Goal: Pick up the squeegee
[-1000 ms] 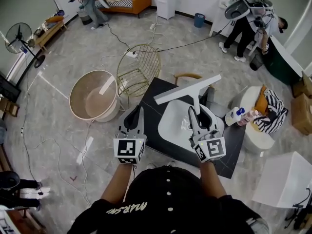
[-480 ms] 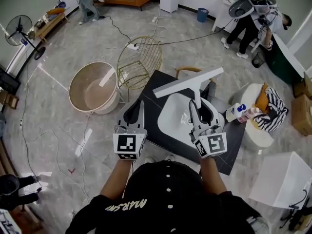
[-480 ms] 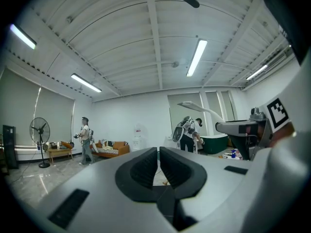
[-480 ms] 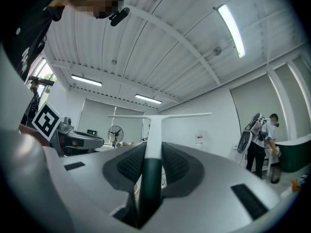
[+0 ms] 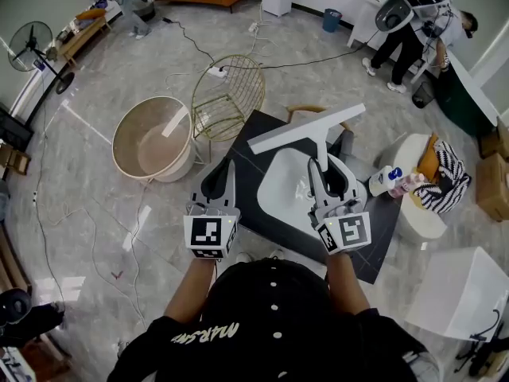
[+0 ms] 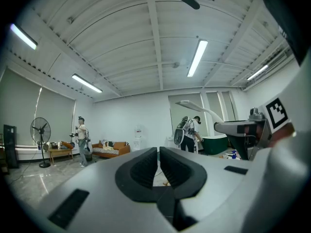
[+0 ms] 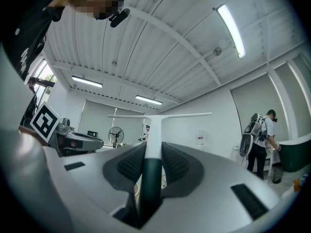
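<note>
My right gripper is shut on the handle of the white squeegee, which is held up in the air above the white sink basin. In the right gripper view the squeegee stands between the black pads, its dark handle low and its long white blade across the top. My left gripper hovers beside it at the left, jaws nearly together with nothing between them; the left gripper view shows only a thin gap.
A dark table bears the basin. A gold wire chair and a round beige tub stand beyond at left. Bottles and a striped cloth lie on a white stool at right. People work at the room's far edges.
The head view has shifted slightly; both grippers and the held squeegee keep their places.
</note>
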`<state>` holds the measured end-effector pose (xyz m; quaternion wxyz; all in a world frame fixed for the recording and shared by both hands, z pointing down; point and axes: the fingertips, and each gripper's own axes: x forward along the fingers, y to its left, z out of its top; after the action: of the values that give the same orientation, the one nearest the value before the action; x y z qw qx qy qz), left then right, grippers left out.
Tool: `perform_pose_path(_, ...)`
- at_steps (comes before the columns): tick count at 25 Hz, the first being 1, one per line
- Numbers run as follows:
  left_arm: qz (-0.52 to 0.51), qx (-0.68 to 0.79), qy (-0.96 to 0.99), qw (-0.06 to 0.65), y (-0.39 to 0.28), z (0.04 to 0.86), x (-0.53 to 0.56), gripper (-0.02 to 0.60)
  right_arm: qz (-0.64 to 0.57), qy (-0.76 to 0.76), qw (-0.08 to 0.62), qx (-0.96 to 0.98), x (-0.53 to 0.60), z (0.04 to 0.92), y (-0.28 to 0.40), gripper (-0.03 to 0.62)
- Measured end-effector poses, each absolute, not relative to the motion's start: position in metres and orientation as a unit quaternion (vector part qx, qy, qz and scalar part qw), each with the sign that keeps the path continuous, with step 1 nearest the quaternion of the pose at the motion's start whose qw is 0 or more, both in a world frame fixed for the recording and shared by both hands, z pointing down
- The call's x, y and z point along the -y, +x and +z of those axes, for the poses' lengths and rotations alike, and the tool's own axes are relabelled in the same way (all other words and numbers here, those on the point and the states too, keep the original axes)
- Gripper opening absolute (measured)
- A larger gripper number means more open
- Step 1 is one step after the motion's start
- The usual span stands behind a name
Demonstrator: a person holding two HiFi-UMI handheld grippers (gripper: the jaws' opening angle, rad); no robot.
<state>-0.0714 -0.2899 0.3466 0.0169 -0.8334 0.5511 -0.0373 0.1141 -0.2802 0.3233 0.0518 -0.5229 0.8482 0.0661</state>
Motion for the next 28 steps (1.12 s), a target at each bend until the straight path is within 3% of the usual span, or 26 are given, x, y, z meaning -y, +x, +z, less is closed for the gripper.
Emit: perform_pose_path(28, -0.040, -0.553, -0.832, 0.011, -0.0725, 0.3491, 0.2891, 0.021, 0.067, -0.521, 0.045, -0.850, 0.2813, 0.3276, 0.1128, 0.081)
